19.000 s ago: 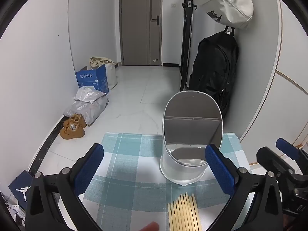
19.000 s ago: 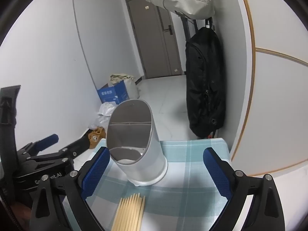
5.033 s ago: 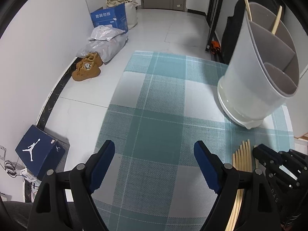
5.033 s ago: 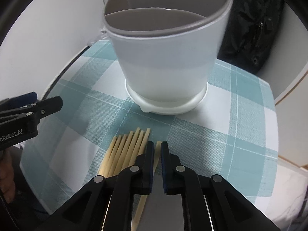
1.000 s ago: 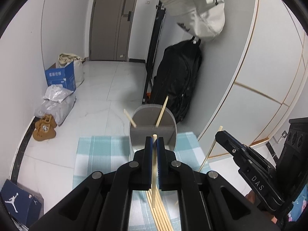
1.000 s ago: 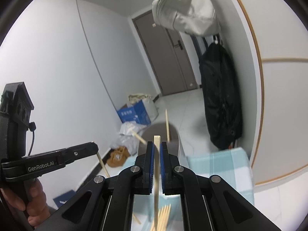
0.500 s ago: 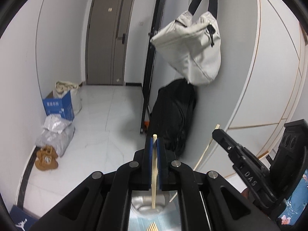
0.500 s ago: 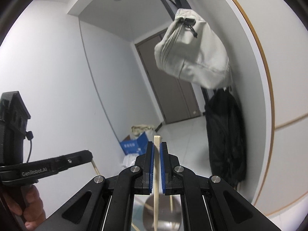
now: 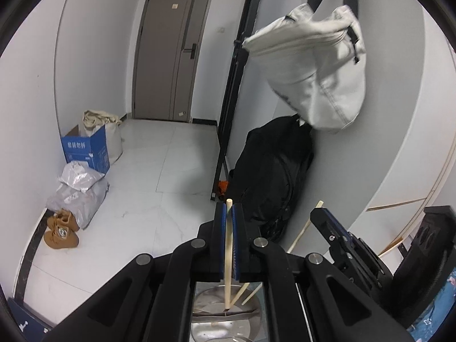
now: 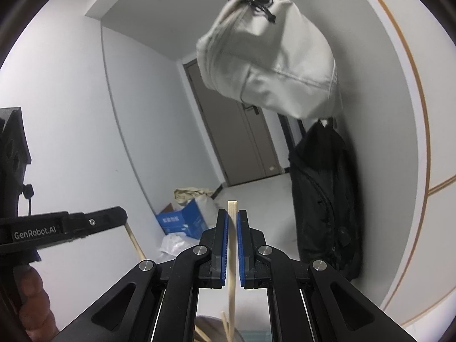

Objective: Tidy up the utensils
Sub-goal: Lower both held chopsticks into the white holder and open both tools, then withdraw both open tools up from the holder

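Note:
My left gripper [image 9: 227,209] is shut on a pale wooden chopstick [image 9: 227,245] that hangs upright, its lower end down inside the grey utensil holder [image 9: 225,320] seen between the gripper arms. Other chopsticks [image 9: 247,293] lean in that holder. My right gripper [image 10: 232,216] is shut on a second chopstick [image 10: 232,259], also upright above the holder's rim [image 10: 211,325]. In the left wrist view the right gripper [image 9: 319,213] shows at the right with its chopstick [image 9: 302,232] slanting down. In the right wrist view the left gripper [image 10: 121,216] enters from the left, its chopstick [image 10: 134,240] below it.
A cream bag [image 9: 316,65] hangs high on the right wall above a black backpack [image 9: 273,176]. A blue box [image 9: 85,151], grey parcels [image 9: 77,191] and brown shoes [image 9: 61,230] lie along the left wall. A person's hand [image 10: 31,305] holds the left gripper.
Both grippers have risen and moved forward over the holder, each still holding its chopstick. The table cloth and the loose chopsticks have dropped out of view, and the holder now sits directly below.

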`<state>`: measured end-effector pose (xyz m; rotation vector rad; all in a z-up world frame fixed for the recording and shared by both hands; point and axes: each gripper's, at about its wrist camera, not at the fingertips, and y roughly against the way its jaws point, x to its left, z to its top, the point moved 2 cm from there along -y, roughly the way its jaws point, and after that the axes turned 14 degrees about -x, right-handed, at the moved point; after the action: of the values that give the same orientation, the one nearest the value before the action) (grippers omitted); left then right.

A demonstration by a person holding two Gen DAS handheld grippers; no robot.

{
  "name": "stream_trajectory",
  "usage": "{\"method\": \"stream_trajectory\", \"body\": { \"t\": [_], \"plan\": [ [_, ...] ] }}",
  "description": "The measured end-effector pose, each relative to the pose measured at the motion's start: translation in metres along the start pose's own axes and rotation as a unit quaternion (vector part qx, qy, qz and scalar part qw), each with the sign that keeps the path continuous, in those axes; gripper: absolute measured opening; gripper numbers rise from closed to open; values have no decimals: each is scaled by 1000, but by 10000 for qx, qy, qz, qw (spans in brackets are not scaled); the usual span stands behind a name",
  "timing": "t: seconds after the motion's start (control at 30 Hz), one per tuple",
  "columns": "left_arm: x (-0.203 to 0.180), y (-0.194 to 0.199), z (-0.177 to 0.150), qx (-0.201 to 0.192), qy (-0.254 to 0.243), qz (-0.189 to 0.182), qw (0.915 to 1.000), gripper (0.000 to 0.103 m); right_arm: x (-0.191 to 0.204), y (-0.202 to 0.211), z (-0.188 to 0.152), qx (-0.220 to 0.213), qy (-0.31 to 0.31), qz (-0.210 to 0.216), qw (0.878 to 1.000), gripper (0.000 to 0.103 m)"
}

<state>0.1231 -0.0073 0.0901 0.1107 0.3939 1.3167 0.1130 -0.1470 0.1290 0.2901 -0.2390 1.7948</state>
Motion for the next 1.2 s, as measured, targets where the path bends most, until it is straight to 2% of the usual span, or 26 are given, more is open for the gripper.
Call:
{"method": "stream_trajectory", "body": {
  "t": [0.4, 0.53, 0.6, 0.8, 0.9, 0.93, 1.0, 1.03, 1.07, 1.2],
  "plan": [
    [7, -19, -21, 261, -81, -200, 9994, 0, 6, -7, -34, 271, 350, 204, 9988, 5],
    [3, -17, -26, 383, -168, -291, 9987, 0, 7, -4, -44, 456, 384, 289, 9978, 5],
    [3, -17, -28, 377, -243, -187, 9988, 0, 7, -1, -49, 557, 393, 317, 9972, 5],
    [3, -12, -26, 427, -116, -261, 9987, 1, 3, 6, -62, 948, 242, 329, 9947, 5],
    [1, -9, -28, 538, -201, -243, 9981, 3, 3, 12, -64, 1087, 201, 376, 9932, 8],
    [0, -6, -27, 513, -233, -209, 9982, 7, 3, 14, -63, 1127, 191, 386, 9927, 8],
    [-1, 0, -26, 450, -237, -203, 9985, 23, 4, 19, -61, 1131, 226, 350, 9927, 9],
    [-1, 3, -26, 434, -222, -175, 9987, 39, 4, 22, -59, 1153, 228, 347, 9925, 11],
    [-1, 6, -25, 396, -200, -136, 9989, 46, 3, 24, -58, 1166, 214, 351, 9923, 11],
    [-2, 20, -23, 282, -218, 10, 9994, 47, 1, 44, -51, 1121, 180, 268, 9932, 19]
  ]
}}
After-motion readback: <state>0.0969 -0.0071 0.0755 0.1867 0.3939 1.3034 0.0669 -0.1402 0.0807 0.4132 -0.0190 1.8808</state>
